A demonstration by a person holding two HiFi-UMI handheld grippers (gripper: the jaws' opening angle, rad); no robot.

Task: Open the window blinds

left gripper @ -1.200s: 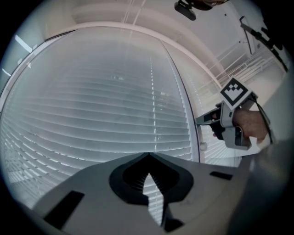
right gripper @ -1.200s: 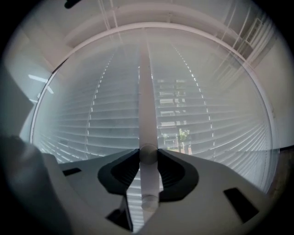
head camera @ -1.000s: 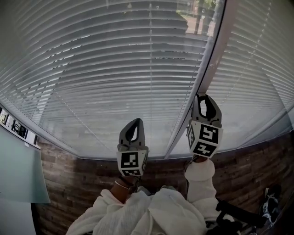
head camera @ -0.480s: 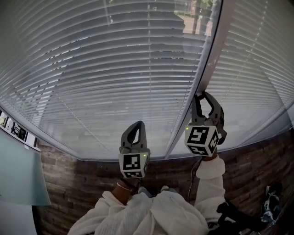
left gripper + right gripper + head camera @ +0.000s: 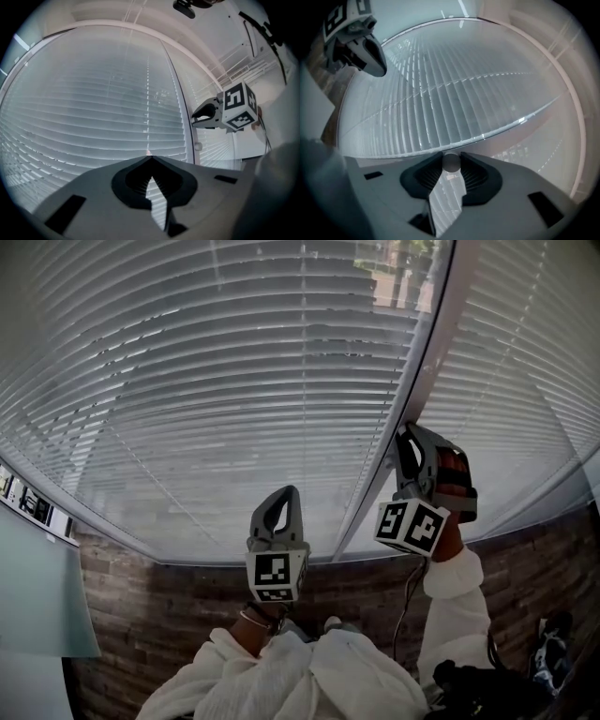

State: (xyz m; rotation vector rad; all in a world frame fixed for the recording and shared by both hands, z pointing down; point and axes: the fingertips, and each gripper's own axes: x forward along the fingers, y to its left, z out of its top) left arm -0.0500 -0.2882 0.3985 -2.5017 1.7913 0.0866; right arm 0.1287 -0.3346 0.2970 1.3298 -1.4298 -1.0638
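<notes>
The window blinds (image 5: 234, 381) hang fully lowered across the pane in front of me. A second panel (image 5: 530, 381) hangs to the right of the frame post (image 5: 433, 362). The slats lie nearly flat against the glass, and the street shows only through a gap at the top edge of the left panel.

My right tongs (image 5: 409, 435) are at the right edge of the left panel, against the post and above the blind's bottom rail. They are rolled over to one side, with the marker cube tilted. The right gripper view shows the jaws narrowed onto a round rod (image 5: 451, 164) pinched between the tips. From its place beside the post I take it to be the tilt wand, though I cannot trace its full length in any view.

My left tongs (image 5: 284, 495) are raised in front of the lower edge of the same panel, well apart from the slats. Their tips are together with nothing between them.

Step in hand: rotating the wand to tilt the slats. The slats are barely opened, so I judge the task to be early.

Next move: roll the right wrist further about the wand's axis with firm grip pressure. Release and re-grip when the wrist reaches its limit. The rod is smooth and round, so it may slip in the jaws instead of turning.
</notes>
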